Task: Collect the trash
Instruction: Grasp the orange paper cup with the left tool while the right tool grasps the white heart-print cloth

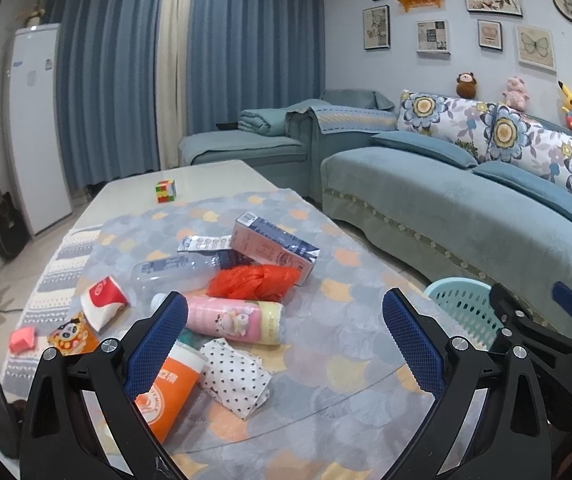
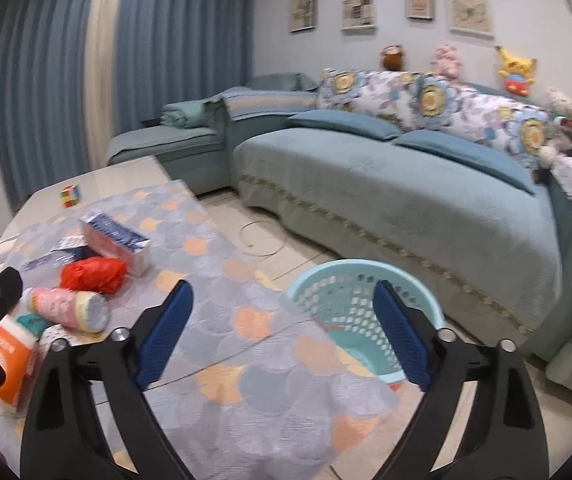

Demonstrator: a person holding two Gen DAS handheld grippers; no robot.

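Left tongs (image 1: 286, 328): wide apart, nothing between the pads, low in the left wrist view above the cloth (image 1: 345, 320) on the table (image 1: 206, 176). Left pad overlapping an orange carton (image 1: 170, 396) at lower left; whether touching, cannot tell. Right tongs (image 2: 284, 332): also wide, empty, low centre of the right wrist view, right pad in front of the basket (image 2: 325, 280).

Trash heaped left of centre in the left wrist view:
- pink bottle (image 1: 234, 320) on its side, just above the left pad
- red bag (image 1: 254, 282) crumpled above it, touching
- pink-and-blue carton (image 1: 274, 246) lying tilted behind the bag
- clear bottle (image 1: 174, 272) to the left of the bag, on its side
- foil wrapper (image 1: 206, 243) behind the clear bottle
- dotted paper bag (image 1: 238, 380) below the pink bottle
- red-and-white cup (image 1: 102, 300) crushed, at mid left
- panda packet (image 1: 72, 338) and a pink scrap (image 1: 22, 340) near the cloth's left edge

Puzzle cube (image 1: 166, 191) alone on bare tabletop, upper centre-left, well apart from the heap.

Basket: light blue, perforated, on the floor beside the table's right edge, lower right of centre in the right wrist view; contents hard to tell. Sofa (image 2: 405, 184) behind, across the right half.
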